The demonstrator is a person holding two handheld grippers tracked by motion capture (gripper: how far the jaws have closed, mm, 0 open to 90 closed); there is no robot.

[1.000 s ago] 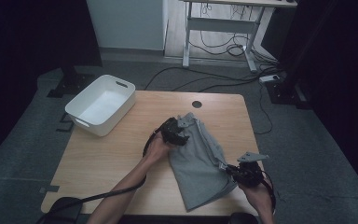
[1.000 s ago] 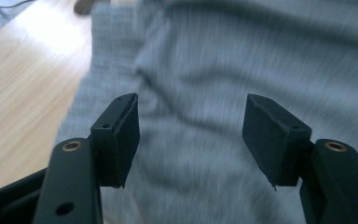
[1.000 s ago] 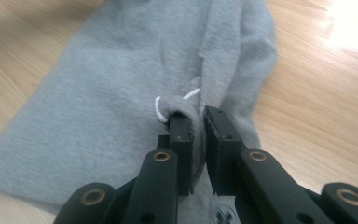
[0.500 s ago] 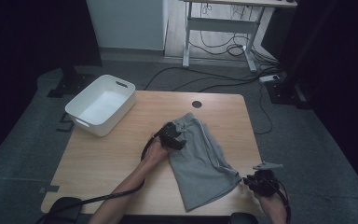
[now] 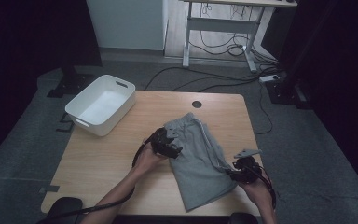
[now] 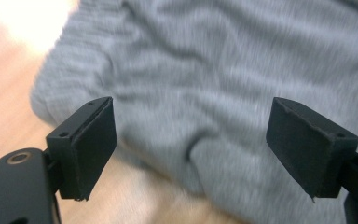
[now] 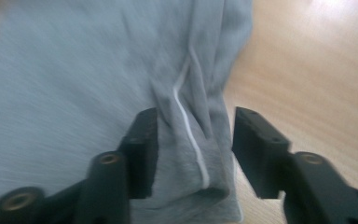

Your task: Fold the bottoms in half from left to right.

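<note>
Grey shorts with a white side stripe lie flat on the wooden table. My left gripper rests at their left edge below the waistband. Its jaws have just been opening and stand wide open over the grey fabric, pressing on nothing. My right gripper is at the lower right hem. Its jaws have just been opening too. The striped fold of the shorts lies loose between them, with a gap on the right pad.
A white bin stands on the table's far left corner. A round cable hole sits at the far edge. Beyond the table are a desk frame and cables on the floor. Bare wood lies left of the shorts.
The right gripper swung out to the right, then came back to the hem, and its jaws parted. The left gripper slid toward the person and opened wider. The shorts have settled flat.
</note>
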